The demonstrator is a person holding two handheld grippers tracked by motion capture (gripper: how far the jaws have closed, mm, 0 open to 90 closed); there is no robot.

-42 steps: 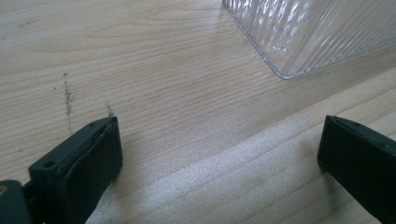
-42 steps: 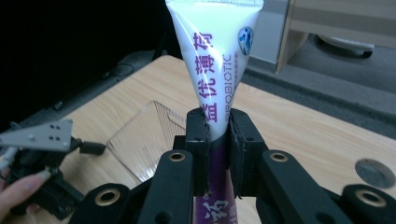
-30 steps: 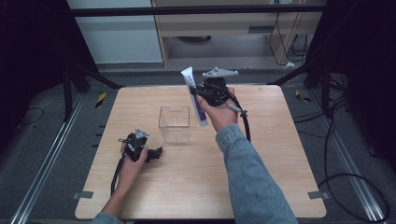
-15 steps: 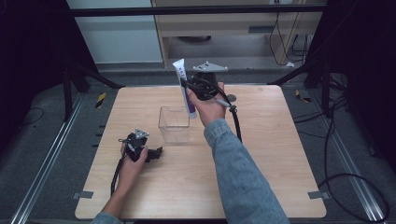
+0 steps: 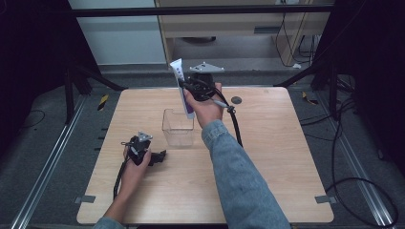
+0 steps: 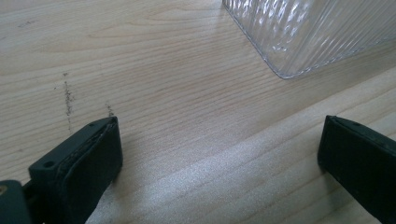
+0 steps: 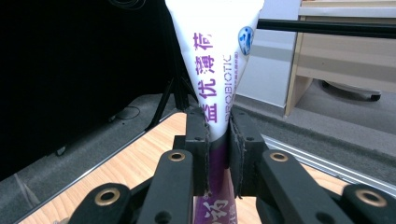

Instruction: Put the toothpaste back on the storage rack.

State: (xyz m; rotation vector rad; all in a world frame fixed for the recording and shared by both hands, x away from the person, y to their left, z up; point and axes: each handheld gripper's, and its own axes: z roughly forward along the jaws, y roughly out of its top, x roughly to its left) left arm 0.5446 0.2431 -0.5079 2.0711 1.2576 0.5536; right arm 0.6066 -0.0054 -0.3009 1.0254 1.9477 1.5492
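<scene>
The right hand-held gripper (image 7: 218,154) was clenched on a tube (image 7: 212,60), its pads pressing the tube's middle. It held the tube upright in the air near the far edge of the counter (image 5: 277,157), just behind a clear box (image 5: 177,129). The left hand-held gripper (image 5: 160,156) rested released on the counter, near the box's front left corner.

Your bench (image 5: 267,157) is pale wood w/ visible grain, matt, a few dark scuffs. Box (image 5: 177,128) is clear plastic, ribbed walls, glossy. Tube (image 7: 215,60) you hold is smooth soft plastic, white over purple, slight sheen. Fingers (image 7: 198,149) are matt black plastic w/ rubbery-looking pads. Your sleeve (image 5: 239,176) is blue denim cloth.
</scene>
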